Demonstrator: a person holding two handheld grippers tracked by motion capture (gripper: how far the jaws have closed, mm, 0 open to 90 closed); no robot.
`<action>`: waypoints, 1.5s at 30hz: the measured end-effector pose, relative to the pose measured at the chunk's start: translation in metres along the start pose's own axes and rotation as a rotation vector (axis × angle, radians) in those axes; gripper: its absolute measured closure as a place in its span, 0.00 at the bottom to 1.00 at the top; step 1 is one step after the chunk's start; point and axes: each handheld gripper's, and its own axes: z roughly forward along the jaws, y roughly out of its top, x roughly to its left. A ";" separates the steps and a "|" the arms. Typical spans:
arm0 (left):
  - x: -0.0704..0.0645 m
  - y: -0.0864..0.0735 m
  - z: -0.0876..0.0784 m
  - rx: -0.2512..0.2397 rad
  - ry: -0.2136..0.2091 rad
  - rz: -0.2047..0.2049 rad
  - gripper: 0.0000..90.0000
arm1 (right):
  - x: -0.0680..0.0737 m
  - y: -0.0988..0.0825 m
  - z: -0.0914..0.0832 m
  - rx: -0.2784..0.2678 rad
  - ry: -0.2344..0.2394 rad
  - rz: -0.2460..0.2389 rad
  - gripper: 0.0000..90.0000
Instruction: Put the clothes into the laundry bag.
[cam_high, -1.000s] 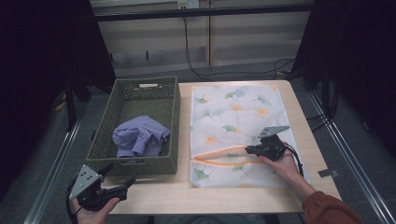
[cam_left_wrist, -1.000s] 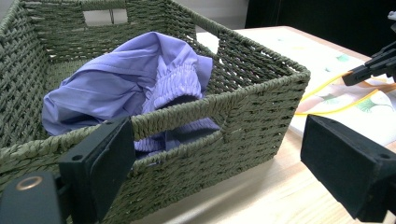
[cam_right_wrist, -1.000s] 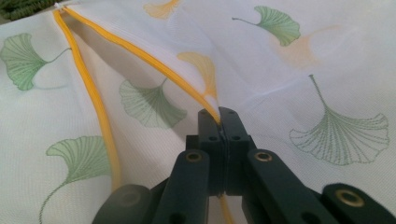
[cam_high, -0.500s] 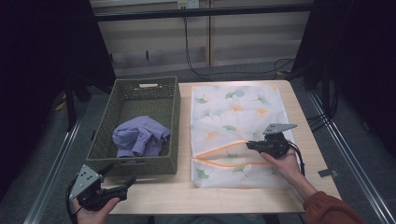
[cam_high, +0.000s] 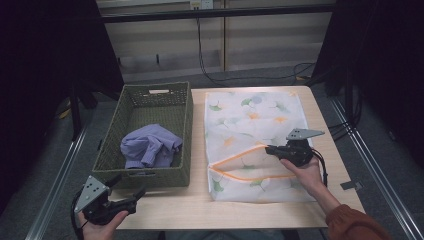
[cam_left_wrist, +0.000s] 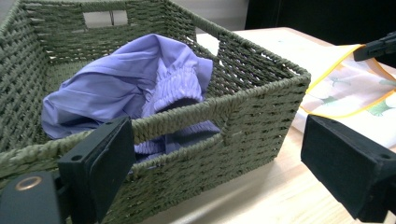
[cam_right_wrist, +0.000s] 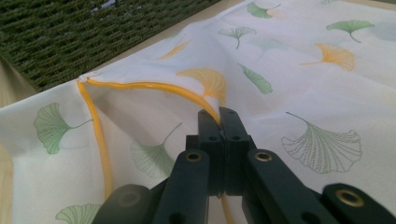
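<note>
Pinching the orange-trimmed upper edge of the laundry bag's (cam_high: 252, 127) mouth, your right gripper (cam_right_wrist: 219, 119) is pressing its jaws together on the fabric and lifting that lip off the lower layer, so the step in hand looks like opening the bag to load it. The bag is lying flat on the table's (cam_high: 200, 212) right half, at about three o'clock from the woven basket (cam_high: 187, 125), its zip opening gaping toward the basket's near corner. It is looking thin, white and printed with green and orange ginkgo leaves, the trim curving in a loop where the mouth is parting. Your left gripper (cam_high: 127, 192) is hovering at the table's near left corner, around seven o'clock from the basket, jaws spread and holding nothing. The lilac garment (cam_left_wrist: 126, 88) is sitting crumpled inside the basket, elastic cuff uppermost. Next, you are probably needing to keep that lip raised while the left gripper is reaching over the basket wall for the garment; the soft cloth is likely calling for a deep bite on a fold.
</note>
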 end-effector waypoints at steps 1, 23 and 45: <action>0.001 0.000 0.000 0.000 0.006 -0.002 0.11 | 0.000 0.000 0.000 0.000 0.000 0.000 1.00; 0.001 -0.001 0.001 0.008 0.010 -0.008 0.11 | 0.001 0.024 -0.007 -0.065 0.021 -0.005 1.00; -0.002 0.000 0.003 0.010 0.002 0.016 0.10 | 0.001 0.050 -0.017 -0.138 0.026 -0.003 1.00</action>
